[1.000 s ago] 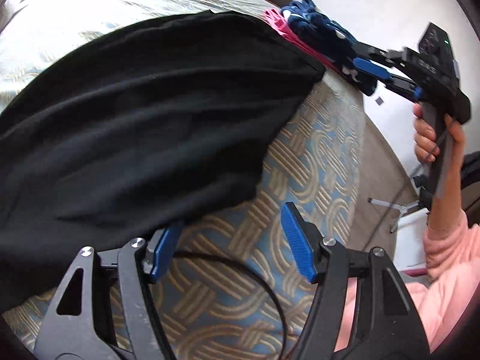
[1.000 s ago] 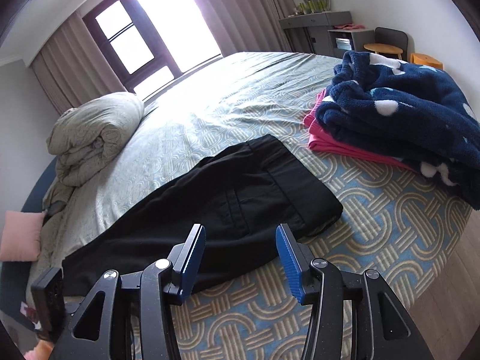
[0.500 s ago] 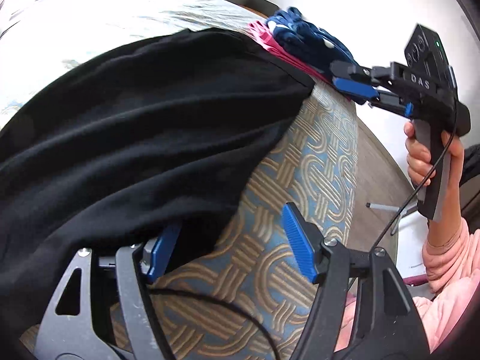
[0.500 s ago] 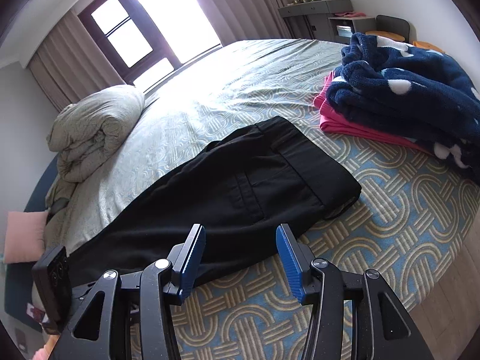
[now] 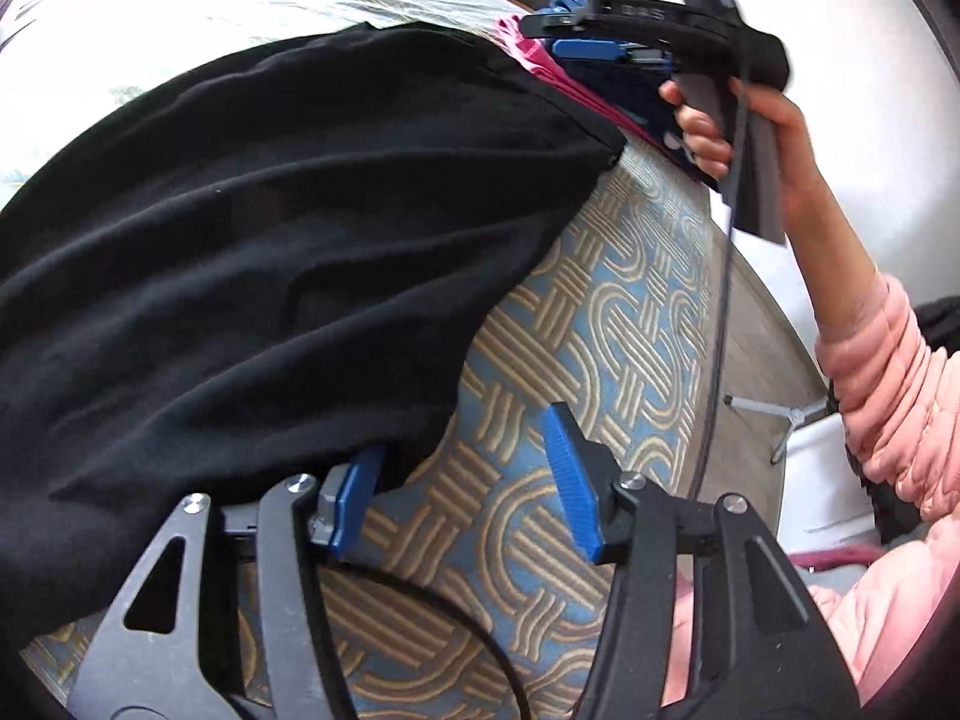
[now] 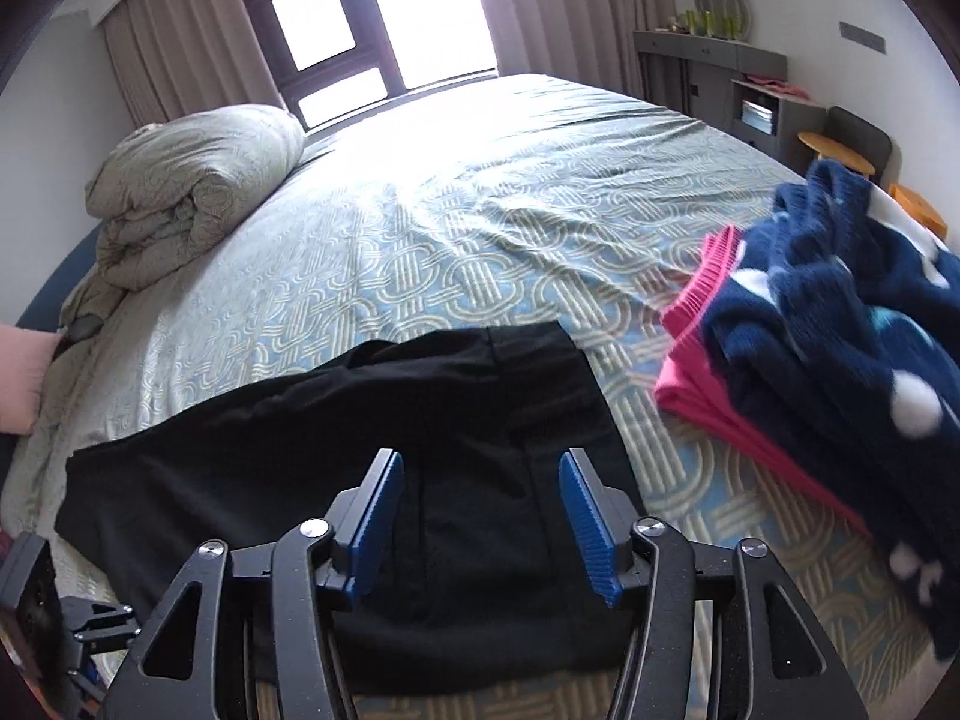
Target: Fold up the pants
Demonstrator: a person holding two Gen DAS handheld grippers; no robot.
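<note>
Home bedroom. Large bed (image 6: 480,228) with patterned blue-green cover, rolled duvet (image 6: 192,180) at the head, curtained window (image 6: 372,18) behind. Grey dresser (image 6: 708,66) along wall; folded clothes (image 6: 828,348) stacked on the bed.

The only writing is on the right gripper (image 5: 576,39), seen from the left wrist camera: small pale letters on its black upper bar, which seem to read "DAS", but they are blurred and I am not sure. No other text, label, brand or number can be read in either view.
</note>
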